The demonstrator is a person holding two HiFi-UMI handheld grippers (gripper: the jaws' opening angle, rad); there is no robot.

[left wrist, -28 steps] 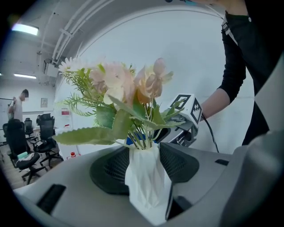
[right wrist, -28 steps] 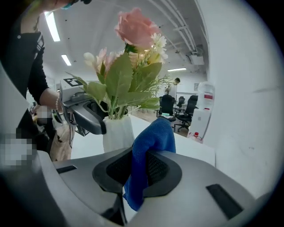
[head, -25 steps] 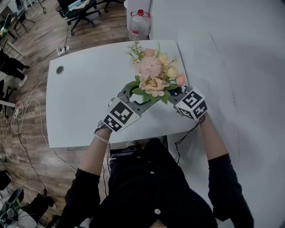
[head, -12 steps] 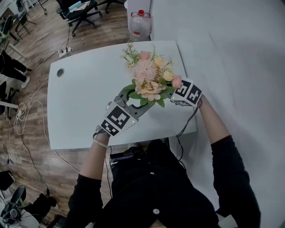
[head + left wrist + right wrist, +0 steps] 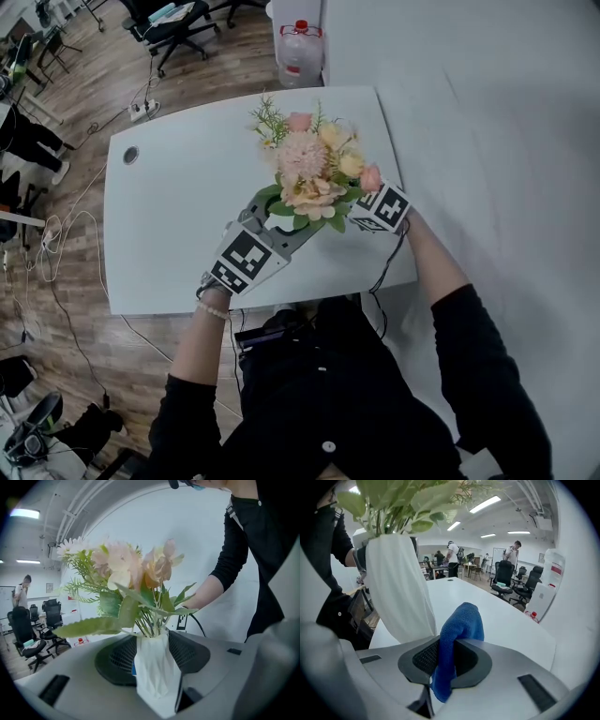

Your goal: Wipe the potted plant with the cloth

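Left tool (image 5: 154,656) clamps potted plant (image 5: 309,173) by its white vase (image 5: 157,679). Right tool (image 5: 452,660), pinching blue cloth (image 5: 459,625), has dropped lower; vase now just ahead-left of its jaws. Vase wipe likely next.

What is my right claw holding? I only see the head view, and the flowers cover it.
Observer: The right claw is shut on a blue cloth.
Operator: And the other one?
Observer: The left claw is shut on the white vase.
Operator: Is the cloth on the vase?
Observer: It is close beside the vase's lower part; I cannot tell whether they touch.
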